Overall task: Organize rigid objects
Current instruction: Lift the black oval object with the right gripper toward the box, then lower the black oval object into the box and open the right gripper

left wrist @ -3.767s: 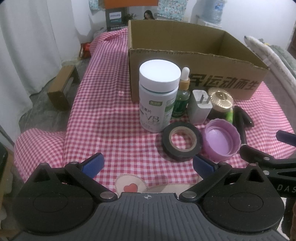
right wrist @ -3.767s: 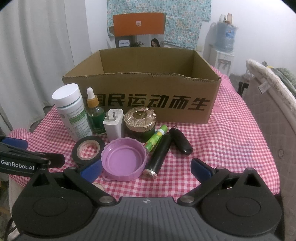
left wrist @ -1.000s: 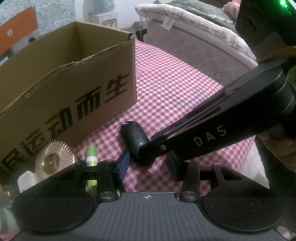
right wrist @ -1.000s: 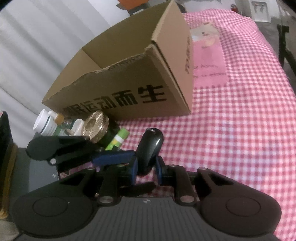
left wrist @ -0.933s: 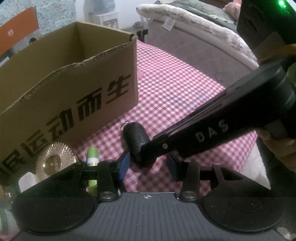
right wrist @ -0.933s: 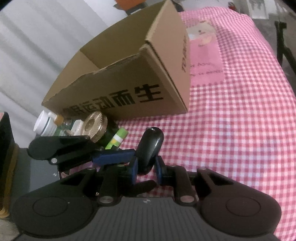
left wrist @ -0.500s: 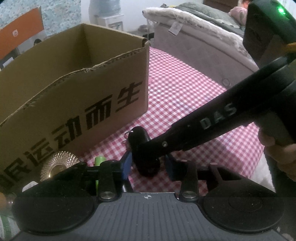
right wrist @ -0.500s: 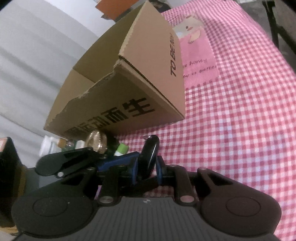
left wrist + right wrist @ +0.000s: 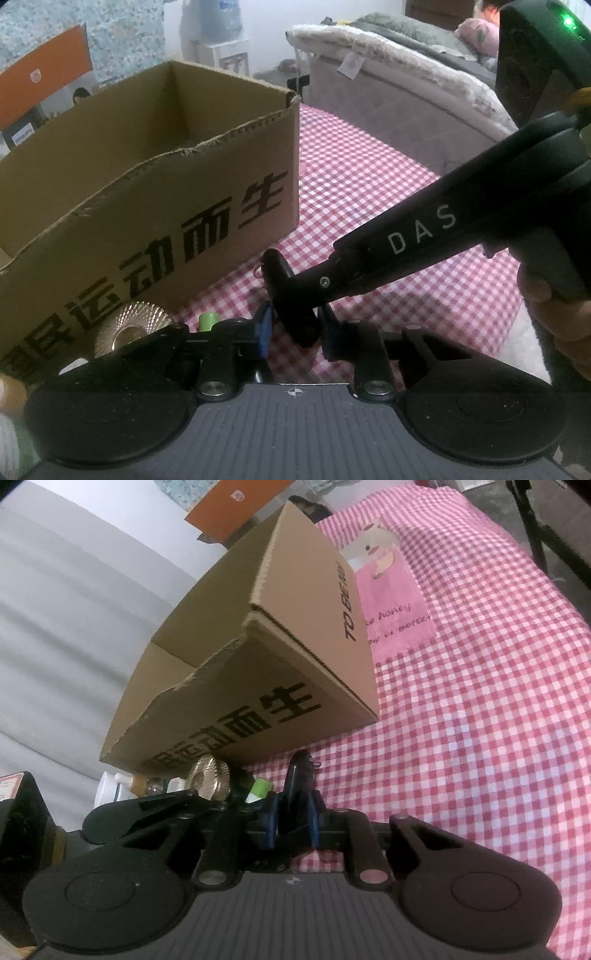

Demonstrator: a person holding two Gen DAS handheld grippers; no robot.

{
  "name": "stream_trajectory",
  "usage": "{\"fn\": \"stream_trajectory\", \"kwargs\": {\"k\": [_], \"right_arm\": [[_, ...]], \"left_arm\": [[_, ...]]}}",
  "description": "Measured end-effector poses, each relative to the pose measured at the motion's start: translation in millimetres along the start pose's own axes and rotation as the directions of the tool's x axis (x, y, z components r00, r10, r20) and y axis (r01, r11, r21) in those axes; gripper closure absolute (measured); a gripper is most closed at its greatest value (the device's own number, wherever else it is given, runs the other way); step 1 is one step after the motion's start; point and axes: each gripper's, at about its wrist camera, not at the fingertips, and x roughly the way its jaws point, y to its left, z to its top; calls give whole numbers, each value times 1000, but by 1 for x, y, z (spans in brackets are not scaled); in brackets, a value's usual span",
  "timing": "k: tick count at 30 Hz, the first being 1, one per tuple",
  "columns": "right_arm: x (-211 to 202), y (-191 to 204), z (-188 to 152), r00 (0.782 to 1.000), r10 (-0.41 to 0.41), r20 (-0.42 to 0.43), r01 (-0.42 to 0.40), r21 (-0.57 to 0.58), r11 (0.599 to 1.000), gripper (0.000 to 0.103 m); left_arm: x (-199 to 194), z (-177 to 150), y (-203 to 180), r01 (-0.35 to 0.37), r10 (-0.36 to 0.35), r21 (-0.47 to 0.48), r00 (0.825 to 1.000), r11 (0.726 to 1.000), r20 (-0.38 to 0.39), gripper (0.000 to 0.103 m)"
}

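Black key fob (image 9: 286, 295), small, stiff and probably light, with a smooth rounded shell that could slip, is best pinched across its flat sides. In the left wrist view the left gripper (image 9: 293, 328) has just been closing; the fob sits between its jaws, contact unclear, crossed by the right gripper (image 9: 314, 288). The cardboard box (image 9: 207, 206) ahead shows nothing inside. In the right wrist view the right gripper's (image 9: 291, 821) jaws pinch the fob (image 9: 297, 782) edge-on; the box interior (image 9: 162, 664) is mostly hidden.

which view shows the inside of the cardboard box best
The left wrist view: it looks over the torn front edge of the cardboard box onto its inner walls and corner. The right wrist view sees mostly the outside faces, with only a sliver of the inside.
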Motion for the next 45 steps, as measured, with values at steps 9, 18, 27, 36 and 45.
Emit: {"fn": "stream_trajectory", "kwargs": {"k": [9,18,27,36,45], "right_arm": [[-25,60,-17,998,-51,46,54,-68,996,85],[-53,163,-9,990,-21,137,57,-263,963,84],[8,243,75,996,77,53,-50,-390,919,84],[135,214,163,986,64,-154,-97,-216,971,85],[189,175,174,970,95,-224,-111,-61,992,85]], "left_arm": [[-46,-5,5,28,-24,-34,994,999,106,79],[-127,12,45,-41,68,-108,962,993,265,79],[-127,57,146,-127,171,-239,969,963,176,79],[-57,75,220,-148,148,-310,989,939,-24,79],[-46,70,226,-223,210,-304,975,926,-74,79]]}}
